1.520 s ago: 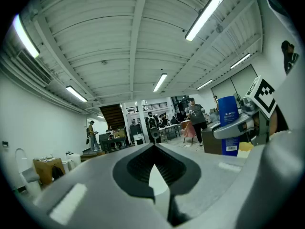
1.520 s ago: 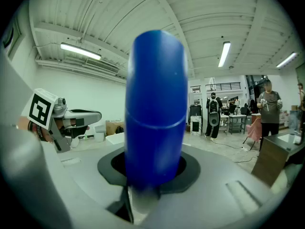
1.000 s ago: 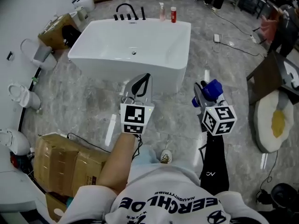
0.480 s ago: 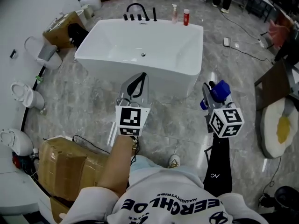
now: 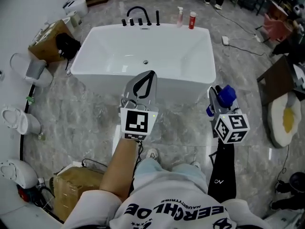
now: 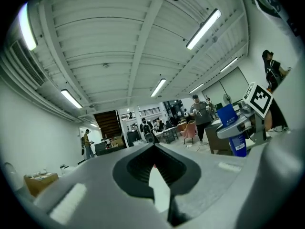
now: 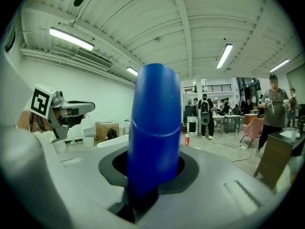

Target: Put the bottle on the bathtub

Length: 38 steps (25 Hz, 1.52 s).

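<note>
- Right gripper [image 5: 217, 100]: jaws pinched on a blue bottle [image 5: 225, 95]. The right gripper view showed the bottle [image 7: 155, 128] upright between the jaws of that gripper [image 7: 152, 168], its rounded top clear above them.
- Label: in the left gripper view the bottle [image 6: 232, 128] carried pale print on its blue body, too small to read.
- Location of the bottle: held above the grey marble floor [image 5: 95, 109], near the right front corner of the white bathtub [image 5: 167, 46] and apart from it.
- Left gripper [image 5: 145, 82]: jaws pressed together with nothing between them, confirmed in its own view [image 6: 155, 175]. It was held before the tub's front wall.
- Each gripper bore a cube with square black-and-white markers, and no lettering.
- Writing: the person's white shirt [image 5: 171, 209] showed print, upside down to the camera, partly legible as "ERCHLOE" and "NAUGHTYTRIBE". The black right sleeve [image 5: 221, 171] bore a small white logo, not legible.
- On the tub's far rim: a black faucet [image 5: 138, 15], a clear pump bottle [image 5: 180, 15] and a red bottle [image 5: 192, 19] beside it. Labels were unreadable.
- Surroundings: a cardboard box [image 5: 45, 39] left of the tub, a second cardboard box [image 5: 76, 187] at lower left, and a power strip [image 5: 225, 39] with cable on the floor to the right.
</note>
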Each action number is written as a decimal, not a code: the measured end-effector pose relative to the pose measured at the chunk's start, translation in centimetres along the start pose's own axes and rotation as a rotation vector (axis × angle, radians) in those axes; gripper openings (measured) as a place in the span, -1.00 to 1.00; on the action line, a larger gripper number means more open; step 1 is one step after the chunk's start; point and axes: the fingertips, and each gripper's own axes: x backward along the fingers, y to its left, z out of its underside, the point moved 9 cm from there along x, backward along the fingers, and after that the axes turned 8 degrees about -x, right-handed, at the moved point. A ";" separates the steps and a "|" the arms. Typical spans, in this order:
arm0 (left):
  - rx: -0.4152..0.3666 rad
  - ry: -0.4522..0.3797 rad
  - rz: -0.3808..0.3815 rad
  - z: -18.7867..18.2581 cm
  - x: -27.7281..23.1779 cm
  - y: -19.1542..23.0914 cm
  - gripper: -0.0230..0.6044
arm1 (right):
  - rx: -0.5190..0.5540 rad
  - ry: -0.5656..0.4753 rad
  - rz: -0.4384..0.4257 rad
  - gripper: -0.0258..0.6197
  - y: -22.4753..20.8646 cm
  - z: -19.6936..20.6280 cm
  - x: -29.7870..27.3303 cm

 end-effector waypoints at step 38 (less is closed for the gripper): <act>0.069 0.012 0.095 12.9 -24.0 13.8 -0.93 | 0.070 0.010 -0.099 -0.60 -2.8 -4.2 -29.7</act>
